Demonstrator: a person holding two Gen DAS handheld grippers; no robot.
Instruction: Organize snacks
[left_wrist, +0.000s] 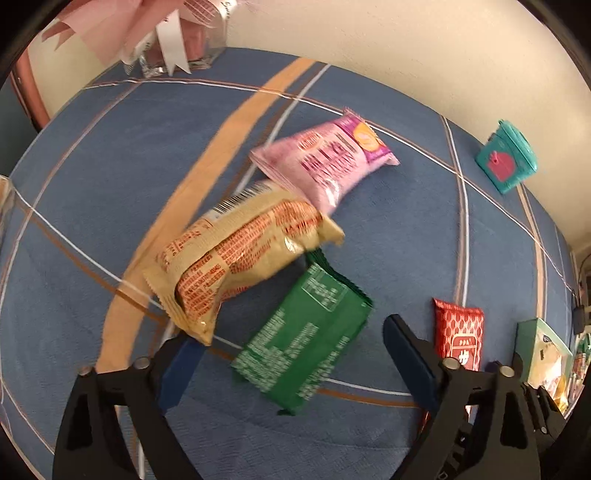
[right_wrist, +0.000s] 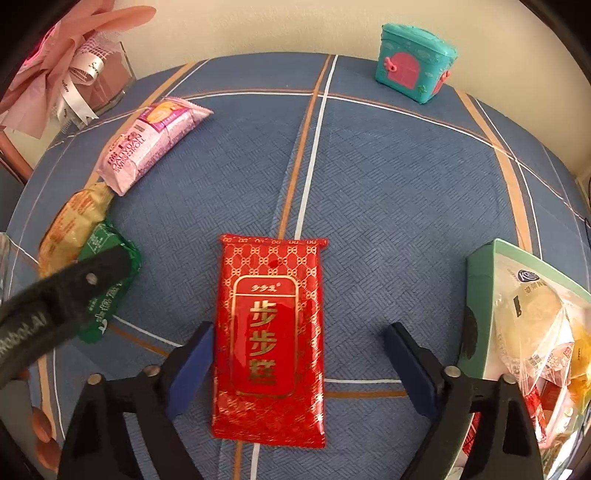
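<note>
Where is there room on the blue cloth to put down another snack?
The widest bare patch of blue cloth lies between the red packet, the teal toy chest and the green box. The left side is crowded: the pink packet, yellow packet and green packet overlap there, beside the left tongs.

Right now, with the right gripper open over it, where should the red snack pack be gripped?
Across its narrow width, near the middle. The red snack pack lies flat on the blue tablecloth, its long axis in line with the right gripper, whose open fingers already straddle its long edges. Probably come straight down and close; the flat wrapper may need pinching.
</note>
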